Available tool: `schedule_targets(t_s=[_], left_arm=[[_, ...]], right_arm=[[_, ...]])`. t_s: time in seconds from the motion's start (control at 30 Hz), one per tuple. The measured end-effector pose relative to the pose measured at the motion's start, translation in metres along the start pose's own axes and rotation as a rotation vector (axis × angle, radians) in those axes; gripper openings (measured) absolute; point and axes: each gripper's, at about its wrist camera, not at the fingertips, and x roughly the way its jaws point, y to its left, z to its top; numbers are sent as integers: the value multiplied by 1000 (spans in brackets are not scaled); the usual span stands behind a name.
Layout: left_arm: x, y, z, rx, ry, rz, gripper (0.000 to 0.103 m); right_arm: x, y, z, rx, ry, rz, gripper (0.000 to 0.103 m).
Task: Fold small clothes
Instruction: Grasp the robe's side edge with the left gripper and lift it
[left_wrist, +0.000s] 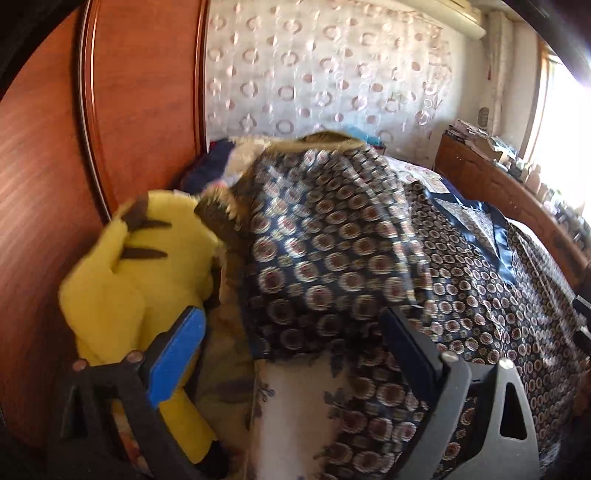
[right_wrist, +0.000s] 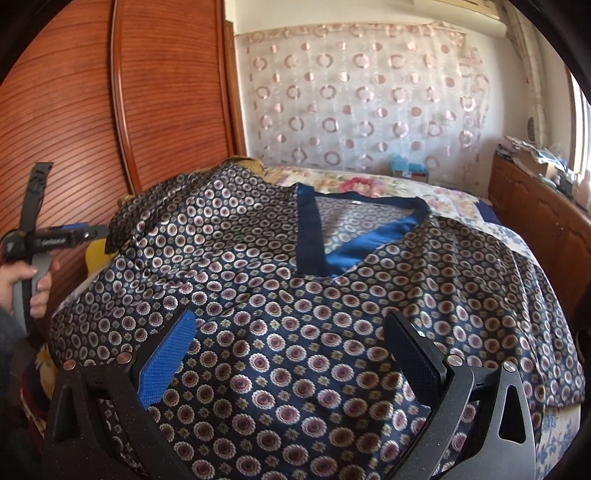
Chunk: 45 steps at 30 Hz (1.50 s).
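A dark blue satin top (right_wrist: 295, 332) with a round flower print and a plain blue V-neck band (right_wrist: 314, 236) lies spread over the bed, its left part humped up. In the right wrist view my right gripper (right_wrist: 291, 350) hovers open just above the lower body of the top, with nothing pinched. My left gripper (left_wrist: 295, 339) is open too, its blue pad (left_wrist: 177, 354) against a yellow plush toy (left_wrist: 140, 266) and the top's left edge (left_wrist: 314, 258) in front of the gap. From the right wrist view the left gripper (right_wrist: 79, 232) shows at the far left, held by a hand (right_wrist: 33, 284).
A reddish wooden wardrobe (right_wrist: 92, 129) stands close on the left. A floral bedsheet (right_wrist: 369, 184) covers the bed under the top. A curtain with pink rings (right_wrist: 369, 103) hangs behind. A wooden cabinet (right_wrist: 535, 214) with clutter runs along the right under a bright window.
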Motion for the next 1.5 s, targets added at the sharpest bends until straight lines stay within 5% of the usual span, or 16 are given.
schedule_targets(t_s=[0.1, 0.23, 0.37, 0.47, 0.77, 1.03, 1.1, 1.23, 1.33, 1.5], left_arm=[[21, 19, 0, -49, 78, -38, 78], [25, 23, 1, -72, 76, -73, 73], [22, 19, 3, -48, 73, -76, 12], [12, 16, 3, -20, 43, -71, 2], [-37, -29, 43, 108, -102, -87, 1], [-27, -113, 78, 282, -95, -153, 3], [-23, -128, 73, 316, -71, -177, 7], [-35, -129, 60, 307, -74, -192, 45], [-53, -117, 50, 267, -92, -183, 59], [-76, -90, 31, 222, -123, -157, 59]], right_arm=[[5, 4, -2, -10, 14, 8, 103], [15, 3, -9, 2, 53, 18, 103], [17, 1, -10, 13, 52, 27, 103], [19, 0, -11, 15, 61, 34, 103], [23, -3, -11, 31, 75, 37, 103], [26, 0, -12, 23, 87, 28, 103], [26, 0, -12, 21, 91, 26, 103], [25, 0, -12, 23, 95, 31, 103], [24, -1, -11, 28, 96, 40, 103], [22, 4, -1, -7, 83, 49, 101]])
